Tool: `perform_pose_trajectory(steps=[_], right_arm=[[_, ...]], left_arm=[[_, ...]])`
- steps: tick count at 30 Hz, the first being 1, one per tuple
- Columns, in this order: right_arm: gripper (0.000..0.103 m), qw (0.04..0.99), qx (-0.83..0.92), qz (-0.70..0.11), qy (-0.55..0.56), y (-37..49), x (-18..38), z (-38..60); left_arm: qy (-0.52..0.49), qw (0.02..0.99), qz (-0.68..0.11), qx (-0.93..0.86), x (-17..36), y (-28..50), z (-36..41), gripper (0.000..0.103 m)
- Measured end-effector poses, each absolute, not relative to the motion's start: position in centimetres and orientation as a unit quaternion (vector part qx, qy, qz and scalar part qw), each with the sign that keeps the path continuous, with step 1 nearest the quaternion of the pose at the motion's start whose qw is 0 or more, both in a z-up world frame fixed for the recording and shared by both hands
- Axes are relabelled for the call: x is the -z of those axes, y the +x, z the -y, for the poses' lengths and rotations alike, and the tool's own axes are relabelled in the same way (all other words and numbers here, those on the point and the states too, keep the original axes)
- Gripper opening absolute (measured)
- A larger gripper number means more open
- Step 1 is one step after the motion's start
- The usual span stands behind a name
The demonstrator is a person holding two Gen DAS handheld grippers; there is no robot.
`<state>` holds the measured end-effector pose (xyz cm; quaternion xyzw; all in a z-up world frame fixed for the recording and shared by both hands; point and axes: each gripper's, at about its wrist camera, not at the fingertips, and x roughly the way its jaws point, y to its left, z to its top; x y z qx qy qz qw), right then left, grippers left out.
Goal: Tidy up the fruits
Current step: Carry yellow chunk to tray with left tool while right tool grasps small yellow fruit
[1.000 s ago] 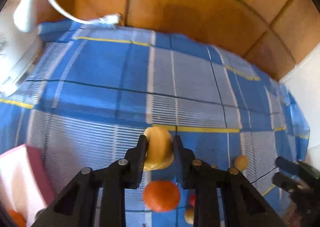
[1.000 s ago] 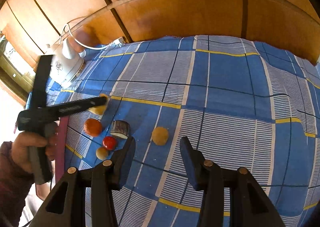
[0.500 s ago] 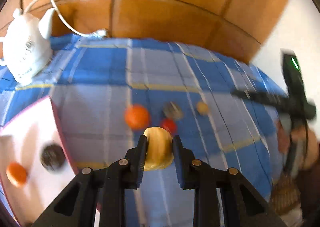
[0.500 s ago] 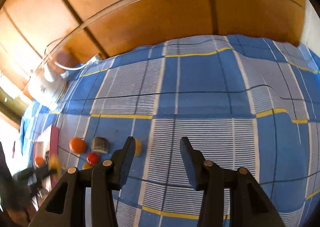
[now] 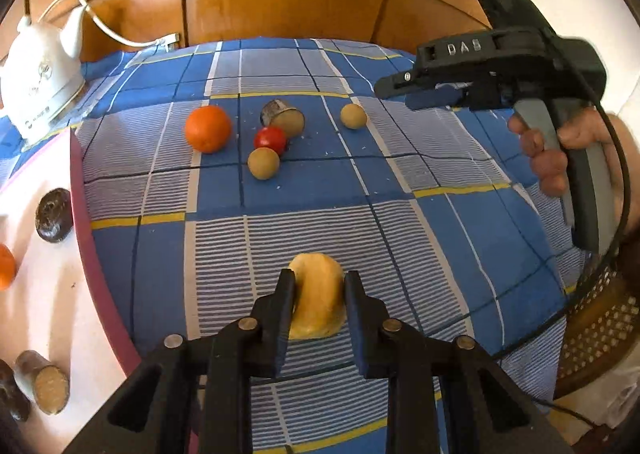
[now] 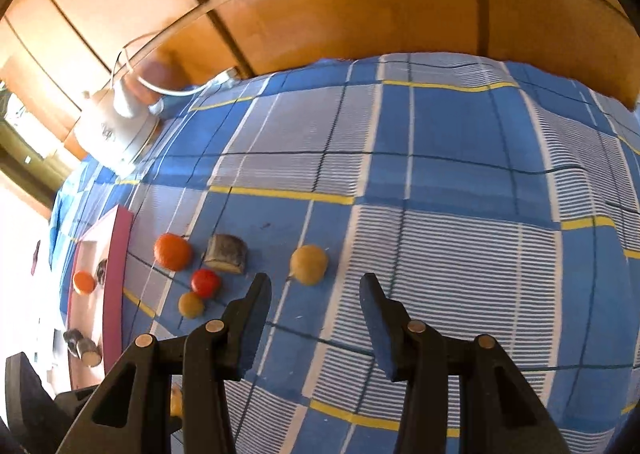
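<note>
My left gripper (image 5: 319, 286) is shut on a pale yellow fruit piece (image 5: 318, 302), held above the blue checked cloth (image 5: 320, 193) just right of the pink-rimmed white tray (image 5: 80, 189). On the cloth farther off lie an orange (image 5: 208, 128), a red fruit (image 5: 270, 139), a tan round fruit (image 5: 263, 163), a cut brown piece (image 5: 282, 118) and another tan fruit (image 5: 353, 115). My right gripper (image 6: 315, 286) is open and holds nothing, hovering near that lone tan fruit (image 6: 309, 264). It also shows from the left wrist, right gripper (image 5: 394, 93), in a person's hand (image 5: 560, 149).
The tray holds a dark brown fruit (image 5: 53, 215), an orange (image 5: 6, 266) and a cut piece (image 5: 42, 382). A white iron (image 5: 40, 81) with its cord stands at the cloth's far left. Wooden panels close the back. A wicker seat (image 5: 600, 326) sits at the right edge.
My left gripper has swung away from the fruit cluster with the yellow piece and now hangs beside the tray. The right gripper stays open and has barely moved.
</note>
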<state>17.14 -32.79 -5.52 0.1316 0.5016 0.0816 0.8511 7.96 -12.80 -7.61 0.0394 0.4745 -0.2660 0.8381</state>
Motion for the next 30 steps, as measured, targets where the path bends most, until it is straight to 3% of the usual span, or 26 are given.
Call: perform_pose_trajectory(steps=[5,9,17,19,30], right_arm=[[0.047,0.853,-0.086,-0.504,0.100,17.8,6.3,31.5],[0.047,0.859,-0.088,-0.499,0.069,18.5,6.7,30.6],[0.047,0.860,-0.095,-0.501,0.024,19.9,8.2,29.2],[0.027,0.855,-0.101,-0.508,0.006,20.0,8.8,28.6],[0.025,0.852,-0.097,-0.514,0.004,19.7,9.4,28.8]], left_arm=[[0.041,0.841,-0.472,0.261,7.8,8.1,12.8,0.026],[0.048,0.840,-0.478,0.250,8.7,8.8,13.4,0.039],[0.069,0.845,-0.464,0.255,9.5,8.5,13.9,0.039],[0.074,0.847,-0.460,0.256,9.6,8.4,14.0,0.038],[0.072,0.851,-0.455,0.253,9.7,8.6,13.9,0.036]])
